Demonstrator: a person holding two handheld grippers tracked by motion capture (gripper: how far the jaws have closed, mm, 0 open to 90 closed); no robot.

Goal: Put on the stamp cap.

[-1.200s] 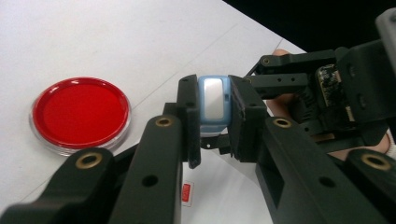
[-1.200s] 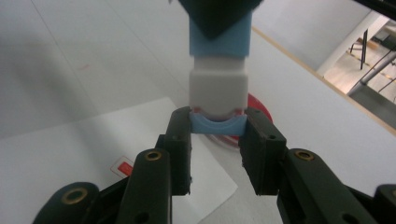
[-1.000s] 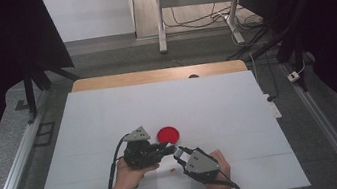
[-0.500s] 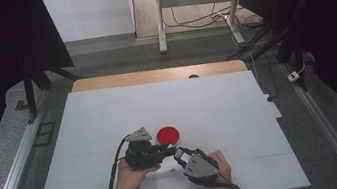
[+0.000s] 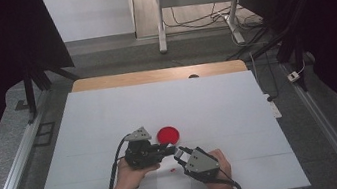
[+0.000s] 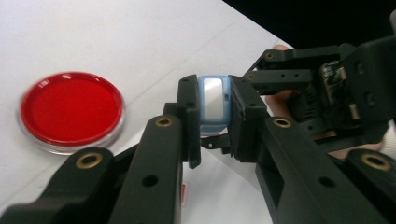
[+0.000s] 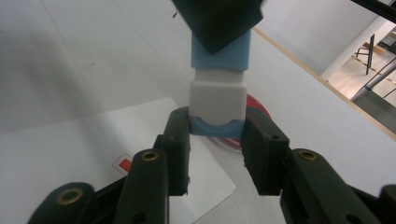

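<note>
A small light-blue and white block hangs above the table between both grippers. My left gripper is shut on its upper light-blue part, seen in the high view just below a red round dish. My right gripper comes from the opposite side. Its jaws have just been opening, with the block's lower blue end still between them and the pads touching its sides. In the high view the right gripper meets the left one tip to tip.
The red dish with a clear rim lies on the white table just beyond the grippers. A white paper sheet with a small red mark lies under the hands. The table's wooden far edge borders a dark floor.
</note>
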